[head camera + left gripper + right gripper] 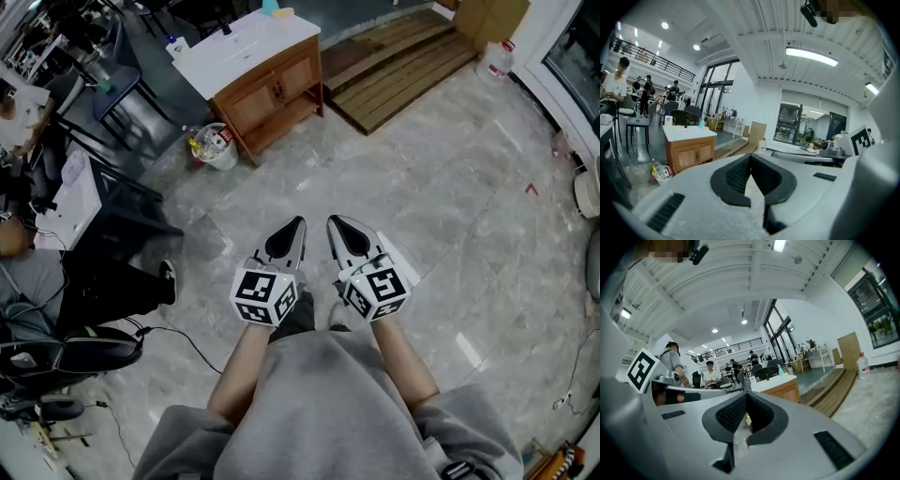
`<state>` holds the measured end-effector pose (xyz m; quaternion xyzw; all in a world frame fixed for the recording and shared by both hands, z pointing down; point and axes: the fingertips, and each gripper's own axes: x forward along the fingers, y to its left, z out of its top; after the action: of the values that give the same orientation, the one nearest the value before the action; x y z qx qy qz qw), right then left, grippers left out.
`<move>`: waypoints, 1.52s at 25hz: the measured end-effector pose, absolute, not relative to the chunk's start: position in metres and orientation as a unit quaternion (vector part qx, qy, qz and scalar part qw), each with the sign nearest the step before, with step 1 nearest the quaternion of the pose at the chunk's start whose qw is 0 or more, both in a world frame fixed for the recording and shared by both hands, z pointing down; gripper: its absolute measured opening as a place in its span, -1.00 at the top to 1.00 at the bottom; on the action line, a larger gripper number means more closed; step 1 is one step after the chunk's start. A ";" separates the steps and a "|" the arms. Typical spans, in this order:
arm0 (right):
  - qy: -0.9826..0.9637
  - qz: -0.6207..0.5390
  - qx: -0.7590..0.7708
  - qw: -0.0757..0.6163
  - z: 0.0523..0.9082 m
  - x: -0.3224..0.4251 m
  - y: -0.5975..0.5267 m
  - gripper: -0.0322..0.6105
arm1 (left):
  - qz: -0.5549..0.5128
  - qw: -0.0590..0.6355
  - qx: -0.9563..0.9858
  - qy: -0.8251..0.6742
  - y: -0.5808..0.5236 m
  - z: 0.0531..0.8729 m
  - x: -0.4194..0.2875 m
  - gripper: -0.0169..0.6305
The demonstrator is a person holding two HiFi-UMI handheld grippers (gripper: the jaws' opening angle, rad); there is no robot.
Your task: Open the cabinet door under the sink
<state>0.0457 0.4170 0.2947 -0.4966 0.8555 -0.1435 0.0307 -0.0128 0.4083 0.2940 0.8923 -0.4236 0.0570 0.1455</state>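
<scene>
Cabinet door (pixel 298 75) sits far from left tongs (pixel 296 225) and right tongs (pixel 334 225), both pressed together.

Grey top (pixel 319 403), loose sleeves (pixel 187 433), lower centre. Mid-frame, left gripper (pixel 296 225), right gripper (pixel 335 223): pale grey, pointed; black ribbed pads (pixel 736 176); black-and-white marker cubes (pixel 265 296).

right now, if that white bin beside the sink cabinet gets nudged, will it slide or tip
The bin looks small and holds what looks like plastic bottles, so it is probably light. On the glossy stone floor it would likely slide easily. Its contents rise above the rim, so a high nudge might tip it and spill them.
</scene>
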 end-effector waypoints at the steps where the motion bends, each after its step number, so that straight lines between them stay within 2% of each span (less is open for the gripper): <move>1: 0.855 -0.143 -0.498 0.030 0.297 0.040 0.410 0.87 | 0.057 0.148 0.892 -0.422 0.401 0.297 -0.019 0.92; 17: 0.833 -0.147 -0.533 -0.001 0.308 -0.048 0.306 0.87 | 0.053 0.179 0.900 -0.394 0.294 0.315 -0.109 0.92; 38: 0.825 -0.158 -0.543 -0.001 0.323 -0.049 0.204 0.87 | 0.064 0.203 0.900 -0.380 0.204 0.337 -0.116 0.92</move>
<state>-0.0490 0.2038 0.3234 -0.5430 0.8247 -0.1582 -0.0010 -0.1156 0.2045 0.3369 0.9000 -0.3804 0.0638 0.2030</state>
